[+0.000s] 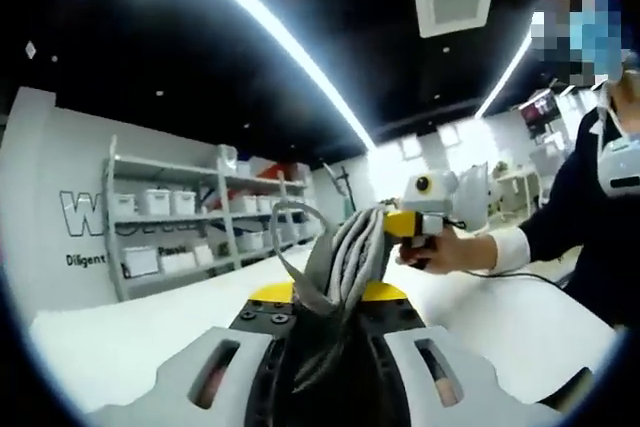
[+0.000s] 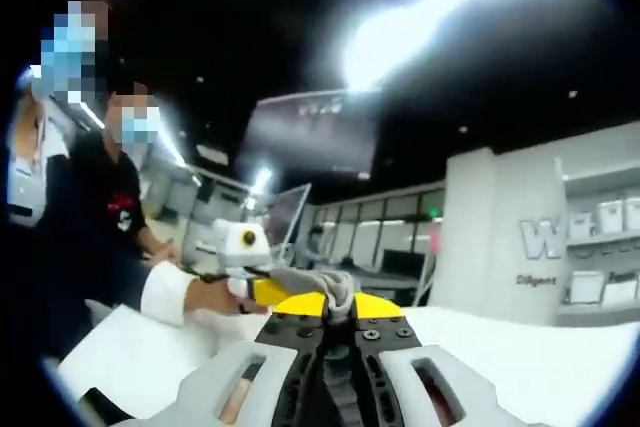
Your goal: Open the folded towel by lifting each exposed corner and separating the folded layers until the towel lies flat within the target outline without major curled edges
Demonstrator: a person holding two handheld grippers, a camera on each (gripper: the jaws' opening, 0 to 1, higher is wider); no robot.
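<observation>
Grey towel (image 1: 350, 252) hangs stretched in the air between your two tools, well above the white table (image 1: 130, 342). Your left tool (image 1: 325, 317) pinches one end; at 2 o'clock your right tool (image 1: 425, 219) clamps the other, pulling the layers apart before laying it flat.

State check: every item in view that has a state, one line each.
towel: bunched, lifted off the table, stretched between both grippers.
left gripper: shut on the towel.
right gripper: shut on the towel.
table: white surface below the raised towel.
shelf bins: sitting on the rack, lids on.
</observation>
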